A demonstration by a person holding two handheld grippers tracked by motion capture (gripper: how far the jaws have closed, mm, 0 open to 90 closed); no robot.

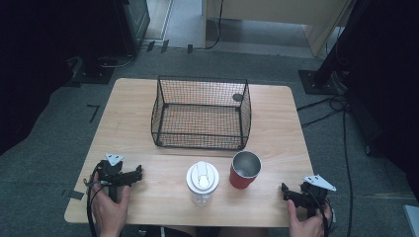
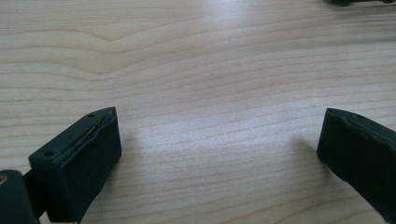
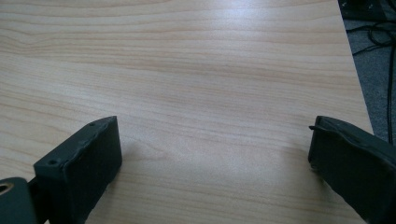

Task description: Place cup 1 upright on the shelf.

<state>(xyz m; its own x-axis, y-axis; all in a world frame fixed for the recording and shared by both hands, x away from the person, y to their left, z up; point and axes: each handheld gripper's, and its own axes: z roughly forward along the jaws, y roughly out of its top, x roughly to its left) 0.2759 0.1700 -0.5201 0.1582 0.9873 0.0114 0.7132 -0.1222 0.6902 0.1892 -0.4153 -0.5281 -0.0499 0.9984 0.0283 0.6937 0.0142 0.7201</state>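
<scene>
— What's ahead of the right gripper (image 3: pixel 212 154)?

— Bare wooden table (image 3: pixel 196 70), pale grain running across. The two black jaws stand wide apart, low over the wood, with nothing between them.

— Anything past the table?

— Its edge at the right, then grey floor (image 3: pixel 373 65) with dark cables (image 3: pixel 369 28) lying on it.

The bottom edge of the high view cuts off both forearms; the clear bottle (image 1: pixel 202 184) holds contents too small to tell.
</scene>
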